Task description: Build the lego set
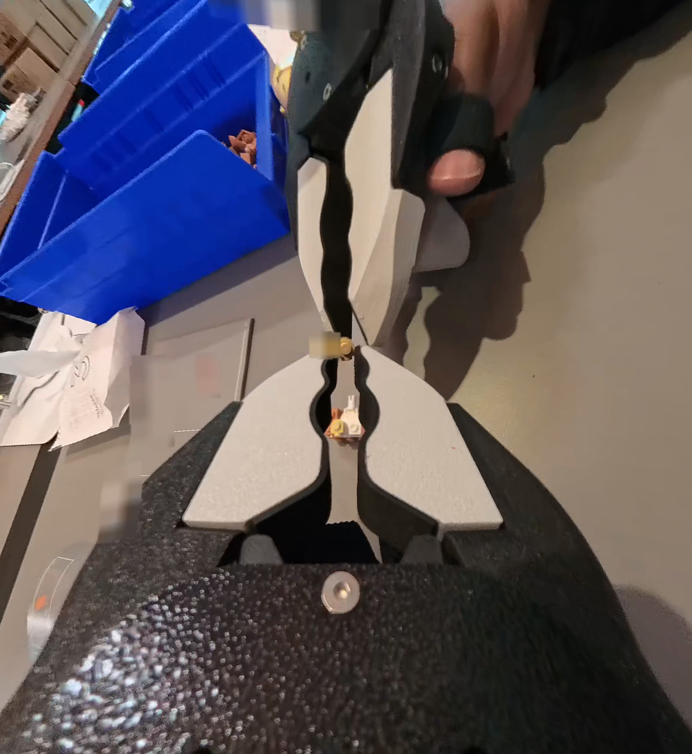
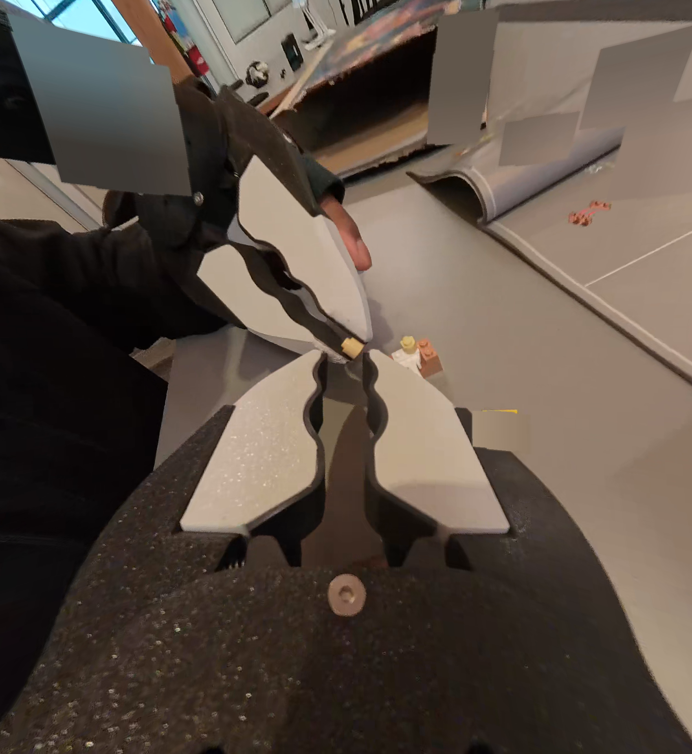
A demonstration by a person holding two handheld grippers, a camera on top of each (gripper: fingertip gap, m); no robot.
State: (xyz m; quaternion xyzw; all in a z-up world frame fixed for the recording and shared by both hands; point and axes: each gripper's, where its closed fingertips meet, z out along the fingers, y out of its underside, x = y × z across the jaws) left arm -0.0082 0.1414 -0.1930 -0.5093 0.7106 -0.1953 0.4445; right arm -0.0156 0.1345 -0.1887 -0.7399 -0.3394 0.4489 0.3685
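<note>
**Print in view, none of it legible**

We see writing in only a few places. A crumpled white paper (image 1: 83,391) lies on the grey table (image 1: 197,457) below the blue bins (image 1: 152,228). It carries small grey print and a line-drawn mark, both too blurred for us to read. In the right wrist view, an open booklet (image 2: 540,245) shows no letters we can make out. The cardboard box (image 2: 377,36) behind it has a colourful printed lid, and the red fire extinguisher (image 2: 191,49) bears a pale label, too small for us to read.

Blue bins (image 1: 144,228), a tan stud piece (image 2: 352,347), a brown brick (image 2: 432,361), grey tabletop (image 2: 519,347), grey-and-black jaws.
</note>
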